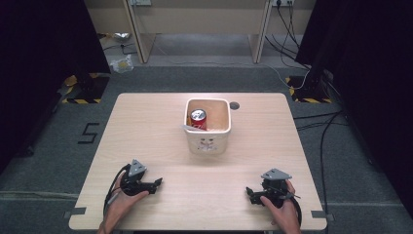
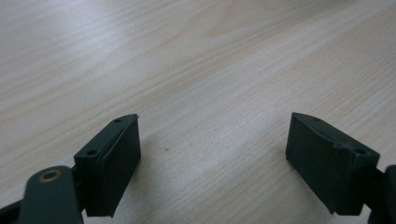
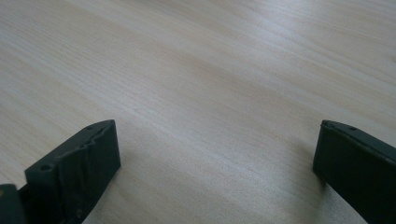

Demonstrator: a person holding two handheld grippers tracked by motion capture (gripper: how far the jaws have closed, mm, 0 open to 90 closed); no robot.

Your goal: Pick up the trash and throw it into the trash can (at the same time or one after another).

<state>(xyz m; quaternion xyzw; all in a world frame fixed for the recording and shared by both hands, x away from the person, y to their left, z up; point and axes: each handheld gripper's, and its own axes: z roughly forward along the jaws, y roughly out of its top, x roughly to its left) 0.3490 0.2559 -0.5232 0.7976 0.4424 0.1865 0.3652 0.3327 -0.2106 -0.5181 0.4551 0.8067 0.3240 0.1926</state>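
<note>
A white square bin (image 1: 208,145) stands at the middle of the wooden table (image 1: 146,126), a little toward the far side. Inside it a red drink can (image 1: 198,118) stands upright beside a pale flat scrap. My left gripper (image 1: 158,183) rests low at the near left, held by a hand, jaws wide apart with only bare wood between them (image 2: 212,144). My right gripper (image 1: 248,192) rests at the near right, also held by a hand, jaws wide apart over bare wood (image 3: 217,154). Both point inward toward the table's middle.
A small dark round hole (image 1: 234,105) sits in the tabletop just right of the bin. Grey carpet surrounds the table, with cables (image 1: 321,122) on the right, a wooden desk frame (image 1: 199,24) behind and crumpled litter (image 1: 122,64) at the far left.
</note>
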